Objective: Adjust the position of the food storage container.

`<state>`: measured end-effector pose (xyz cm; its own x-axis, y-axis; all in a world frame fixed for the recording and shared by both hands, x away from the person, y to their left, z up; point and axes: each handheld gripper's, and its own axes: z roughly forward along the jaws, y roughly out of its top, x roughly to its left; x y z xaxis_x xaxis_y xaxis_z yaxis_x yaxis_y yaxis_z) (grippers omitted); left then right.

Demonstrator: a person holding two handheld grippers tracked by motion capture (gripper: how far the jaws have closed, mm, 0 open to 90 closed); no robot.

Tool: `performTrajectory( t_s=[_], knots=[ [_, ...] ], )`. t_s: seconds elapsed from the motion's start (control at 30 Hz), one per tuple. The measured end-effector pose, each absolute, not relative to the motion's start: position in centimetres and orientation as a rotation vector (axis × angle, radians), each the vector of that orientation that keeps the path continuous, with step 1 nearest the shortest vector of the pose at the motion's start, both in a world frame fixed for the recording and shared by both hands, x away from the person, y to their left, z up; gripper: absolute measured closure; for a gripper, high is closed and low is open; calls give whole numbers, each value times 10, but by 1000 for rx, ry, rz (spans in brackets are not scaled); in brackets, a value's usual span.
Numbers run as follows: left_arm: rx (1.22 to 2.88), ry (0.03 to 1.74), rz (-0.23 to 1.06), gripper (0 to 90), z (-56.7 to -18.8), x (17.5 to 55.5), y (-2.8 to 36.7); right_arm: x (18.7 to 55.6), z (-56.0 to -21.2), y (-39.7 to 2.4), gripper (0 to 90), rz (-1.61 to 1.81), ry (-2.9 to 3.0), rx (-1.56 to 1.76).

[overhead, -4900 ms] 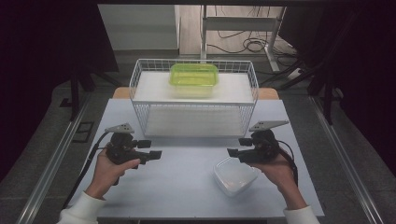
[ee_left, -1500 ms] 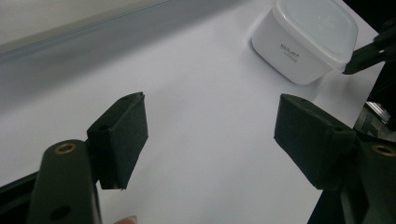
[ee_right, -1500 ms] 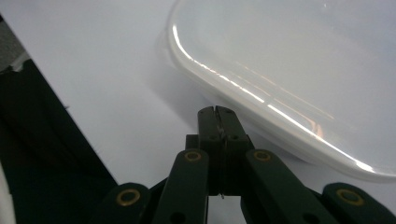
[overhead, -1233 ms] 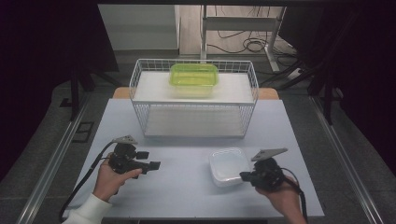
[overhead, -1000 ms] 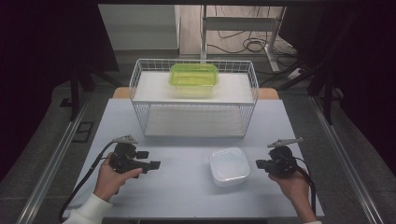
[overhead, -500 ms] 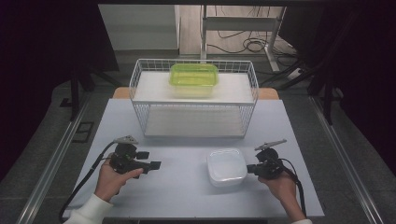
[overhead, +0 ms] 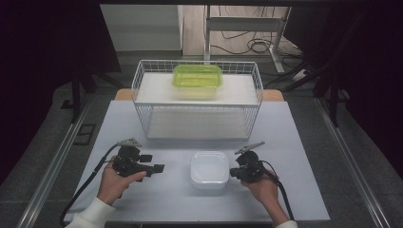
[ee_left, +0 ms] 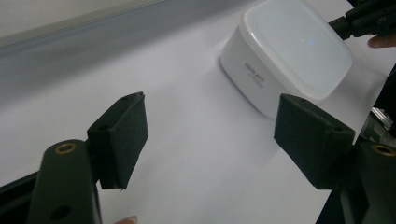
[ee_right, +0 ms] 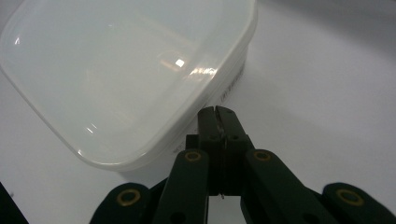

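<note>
White translucent box (overhead: 209,169) sits lidded on table (overhead: 166,199); right gripper (overhead: 236,172) jaws closed empty beside it, left gripper (overhead: 159,168) jaws wide.

milky white container (overhead: 209,168) on a pale grey-white bench (overhead: 304,142), black grippers either side.
the container carries small dark lettering on its side. the left gripper (overhead: 159,168) and right gripper (overhead: 232,172) are black, with brass-coloured rivets. behind stands a white wire rack (overhead: 197,121) bearing a translucent lime-green box (overhead: 197,80). the sleeve (overhead: 92,213) is white.
</note>
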<state>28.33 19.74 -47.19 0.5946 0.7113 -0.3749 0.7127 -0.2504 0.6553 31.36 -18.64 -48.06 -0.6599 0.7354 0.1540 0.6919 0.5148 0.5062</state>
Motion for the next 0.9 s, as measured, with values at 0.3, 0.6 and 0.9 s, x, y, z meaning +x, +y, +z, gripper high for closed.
performTrajectory(
  t_s=[0.3, 0.6, 0.9],
  knots=[
    [1979, 1133, -9, 253, -472, 283, 196, 317, -483, -158, 896, 848, 2708, 1205],
    [1964, 1132, -10, 253, -470, 279, 196, 315, -472, -167, 895, 904, 2667, 1200],
    [1915, 1147, -3, 265, -468, 277, 197, 307, -450, -190, 756, 1082, 2597, 1227]
  ],
)
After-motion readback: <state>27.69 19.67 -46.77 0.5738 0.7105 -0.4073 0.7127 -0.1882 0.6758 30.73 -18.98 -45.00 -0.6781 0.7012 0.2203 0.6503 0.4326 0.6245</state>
